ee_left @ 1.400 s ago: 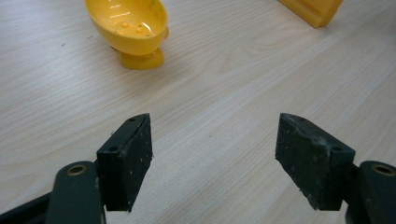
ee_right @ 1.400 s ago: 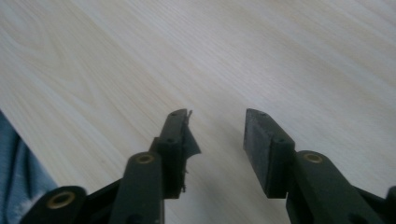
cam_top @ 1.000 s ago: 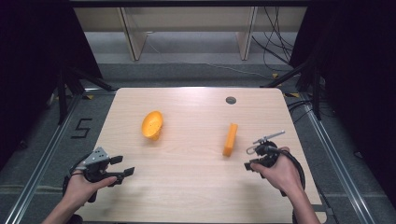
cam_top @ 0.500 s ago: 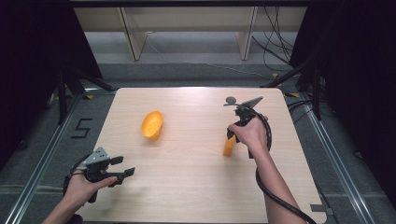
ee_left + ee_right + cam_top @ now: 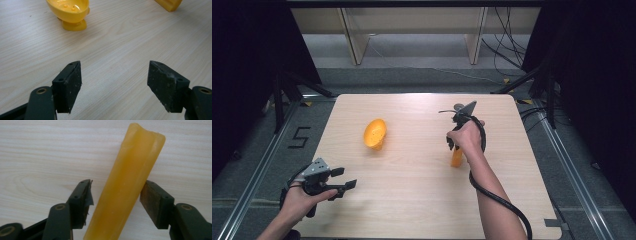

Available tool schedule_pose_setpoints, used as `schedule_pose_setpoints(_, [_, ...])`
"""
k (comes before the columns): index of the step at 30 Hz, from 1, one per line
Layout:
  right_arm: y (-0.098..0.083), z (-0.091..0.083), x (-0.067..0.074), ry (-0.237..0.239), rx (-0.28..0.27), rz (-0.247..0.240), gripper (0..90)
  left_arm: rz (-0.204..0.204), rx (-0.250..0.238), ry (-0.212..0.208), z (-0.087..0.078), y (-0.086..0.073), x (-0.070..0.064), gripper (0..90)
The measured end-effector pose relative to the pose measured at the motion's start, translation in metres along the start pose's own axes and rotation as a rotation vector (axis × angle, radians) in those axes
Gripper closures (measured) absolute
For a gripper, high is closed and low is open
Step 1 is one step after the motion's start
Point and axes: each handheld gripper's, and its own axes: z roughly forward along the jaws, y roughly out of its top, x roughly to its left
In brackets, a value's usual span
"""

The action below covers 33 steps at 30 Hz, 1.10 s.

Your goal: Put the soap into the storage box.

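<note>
An orange stick [image 5: 127, 177] lies on the wooden table [image 5: 412, 200], right of centre; its near end [image 5: 456, 159] shows below the person's right hand. My right gripper [image 5: 117, 183] points down over the stick and is open, one jaw on each side. The right jaw is at the stick's edge and the left jaw stands a little apart. From above, the right gripper [image 5: 453, 147] is mostly hidden by the hand. A yellow-orange footed cup [image 5: 375, 134] stands left of centre. My left gripper [image 5: 344, 180] rests open at the front left corner with nothing between its fingers [image 5: 67, 85].
The cup [image 5: 68, 10] and one end of the stick [image 5: 168, 3] lie far ahead of the left gripper. A black cable [image 5: 497, 200] trails from the right gripper along the forearm. A floor marking "5" [image 5: 298, 136] lies left of the table.
The right gripper rose from the front right of the table, swung toward the far side, and has come down over the orange stick. The left gripper has not moved.
</note>
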Motion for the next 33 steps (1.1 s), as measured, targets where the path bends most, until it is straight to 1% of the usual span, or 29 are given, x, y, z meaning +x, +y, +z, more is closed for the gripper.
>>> schedule_pose_setpoints(1, [0.000, 0.002, 0.002, 0.006, -0.003, 0.032, 46.6, 0.001, 0.005, -0.002, 0.000, 0.000, 0.000, 27.0])
schedule_pose_setpoints(2, [0.001, 0.005, -0.001, 0.024, -0.007, -0.007, 47.9, 0.002, 0.002, -0.003, 0.000, 0.000, 0.000, 27.0])
schedule_pose_setpoints(3, [0.001, 0.005, -0.002, -0.031, 0.009, -0.039, 48.0, 0.001, 0.000, -0.001, 0.000, 0.000, 0.000, 27.0])
schedule_pose_setpoints(4, [0.002, 0.007, -0.003, -0.029, 0.009, -0.047, 47.9, 0.000, -0.001, 0.002, 0.000, 0.000, 0.000, 27.0])
schedule_pose_setpoints(5, [0.002, 0.007, -0.001, -0.025, 0.016, -0.027, 48.3, -0.003, 0.001, 0.001, 0.000, 0.000, 0.000, 27.0])
schedule_pose_setpoints(6, [0.002, 0.007, -0.001, -0.025, 0.016, -0.027, 48.3, -0.003, 0.001, 0.001, 0.000, 0.000, 0.000, 27.0])
schedule_pose_setpoints(7, [0.003, 0.008, -0.003, -0.019, 0.018, -0.079, 49.8, 0.001, 0.005, -0.003, 0.000, 0.000, 0.000, 27.0])
schedule_pose_setpoints(8, [0.002, 0.008, -0.004, -0.021, 0.030, -0.101, 50.1, 0.001, 0.005, -0.003, 0.001, 0.000, 0.000, 27.0])
schedule_pose_setpoints(9, [0.002, 0.008, -0.004, -0.021, 0.030, -0.101, 50.1, 0.001, 0.005, -0.003, 0.001, 0.000, 0.000, 27.0])
schedule_pose_setpoints(11, [0.004, 0.012, -0.006, -0.018, 0.032, -0.123, 51.8, -0.001, 0.004, -0.004, 0.001, 0.000, 0.000, 27.0])
schedule_pose_setpoints(12, [0.003, 0.013, -0.005, -0.015, 0.013, -0.117, 52.6, -0.006, 0.004, -0.005, 0.001, 0.000, 0.000, 27.0])
schedule_pose_setpoints(13, [0.003, 0.014, -0.005, -0.017, 0.013, -0.125, 53.6, -0.015, 0.004, -0.007, 0.002, 0.000, -0.001, 27.0])
schedule_pose_setpoints(14, [0.003, 0.013, -0.005, -0.027, 0.014, -0.152, 54.9, -0.003, 0.005, -0.003, 0.001, 0.000, 0.000, 27.0])
schedule_pose_setpoints(16, [0.003, 0.012, -0.004, -0.041, 0.039, -0.185, 58.8, 0.000, 0.007, 0.009, 0.001, 0.000, 0.000, 27.0])
schedule_pose_setpoints(18, [0.002, 0.011, -0.007, -0.062, 0.038, -0.242, 61.6, -0.001, 0.003, -0.002, 0.002, 0.000, 0.000, 27.0])
schedule_pose_setpoints(19, [0.002, 0.011, -0.009, -0.058, 0.034, -0.267, 61.7, -0.013, 0.002, -0.009, 0.002, 0.000, -0.001, 27.1])
schedule_pose_setpoints(21, [-0.001, 0.011, -0.013, -0.027, 0.043, -0.331, 61.7, 0.011, -0.001, -0.008, 0.001, 0.000, 0.001, 27.2])
schedule_pose_setpoints(22, [-0.001, 0.011, -0.013, -0.027, 0.043, -0.331, 61.7, 0.011, -0.001, -0.008, 0.001, 0.000, 0.001, 27.4])
schedule_pose_setpoints(23, [-0.006, 0.010, -0.016, -0.009, 0.038, -0.460, 61.8, 0.019, -0.002, -0.005, 0.000, 0.000, 0.000, 27.5])
schedule_pose_setpoints(24, [-0.009, 0.010, -0.017, -0.009, 0.029, -0.538, 61.8, 0.023, -0.001, 0.000, 0.000, 0.000, -0.001, 27.5])
schedule_pose_setpoints(25, [-0.009, 0.010, -0.017, -0.009, 0.029, -0.538, 61.8, 0.023, -0.001, 0.000, 0.000, 0.000, -0.001, 27.5])
schedule_pose_setpoints(26, [-0.014, 0.009, -0.015, -0.055, 0.050, -0.656, 61.7, 0.032, -0.014, -0.018, 0.002, 0.000, 0.000, 27.5])
schedule_pose_setpoints(27, [-0.029, 0.007, -0.013, 0.013, 0.029, -1.029, 61.8, 0.055, -0.011, -0.029, 0.002, 0.001, -0.002, 27.5])
schedule_pose_setpoints(28, [-0.034, 0.005, -0.013, 0.019, 0.061, -1.109, 61.8, 0.067, -0.016, -0.039, 0.003, 0.001, -0.004, 27.5])
schedule_pose_setpoints(29, [-0.043, 0.004, -0.010, 0.052, 0.043, -1.225, 61.8, 0.079, -0.024, -0.047, 0.003, 0.002, -0.005, 27.7])
schedule_pose_setpoints(30, [-0.055, 0.000, -0.005, 0.062, 0.077, -1.189, 61.8, 0.087, -0.026, -0.053, 0.004, 0.002, -0.007, 27.8])
schedule_pose_setpoints(31, [-0.057, -0.001, -0.006, 0.075, 0.094, -1.305, 61.9, 0.095, -0.025, -0.065, 0.004, 0.003, -0.008, 28.0])
schedule_pose_setpoints(32, [-0.067, -0.004, -0.001, 0.060, 0.112, -1.287, 61.8, 0.088, -0.026, -0.073, 0.005, 0.003, -0.011, 28.2])
schedule_pose_setpoints(33, [-0.073, -0.005, 0.001, 0.067, 0.112, -1.309, 61.8, 0.101, -0.032, -0.085, 0.007, 0.003, -0.014, 28.4])
